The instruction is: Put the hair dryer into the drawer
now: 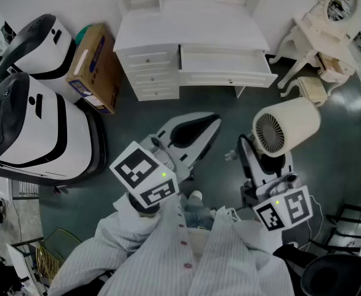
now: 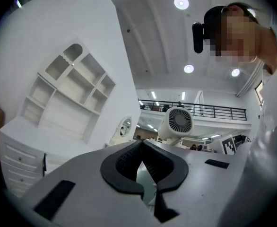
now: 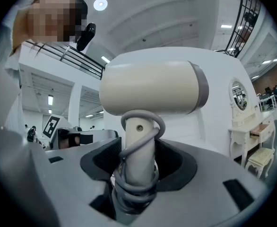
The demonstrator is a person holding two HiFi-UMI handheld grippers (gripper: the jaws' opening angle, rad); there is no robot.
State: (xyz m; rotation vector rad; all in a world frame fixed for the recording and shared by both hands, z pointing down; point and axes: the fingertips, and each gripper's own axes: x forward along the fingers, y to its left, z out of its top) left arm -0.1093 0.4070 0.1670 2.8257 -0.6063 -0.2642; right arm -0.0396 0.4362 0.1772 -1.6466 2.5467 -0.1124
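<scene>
Right tool (image 3: 138,161) is clamped on the hair dryer (image 3: 150,86) by its handle, jaws wide with the pads against both sides. The handle stands upright between the jaws and the cream barrel lies level across the top, so the weight sits straight above the grip and likely won't swing. A grey cord (image 3: 139,126) is looped round the handle and bunched low at the jaws, probably wound up so nothing dangles or snags going in.

Head view: the hair dryer (image 1: 288,125) is carried in the air over the dark floor, on the right tool (image 1: 268,160), rear grille facing the camera. It is well apart from the white counter with drawers (image 1: 186,32).

The wide drawer (image 1: 230,78) on the right side of that counter looks pulled out, with its front ahead of the small drawers beside it. It looks like the target, and nothing is in it as far as I can see.

Left tool (image 2: 142,148) has its jaws together with nothing between them. In the head view the left tool (image 1: 196,128) is held out front, idle, likely spare for steadying or shutting the drawer.

Step in hand, my guess: carry and approach, not yet at the drawer. Next comes reaching forward and lowering the dryer in. The barrel is bulky, so it may catch on the drawer's front edge.
</scene>
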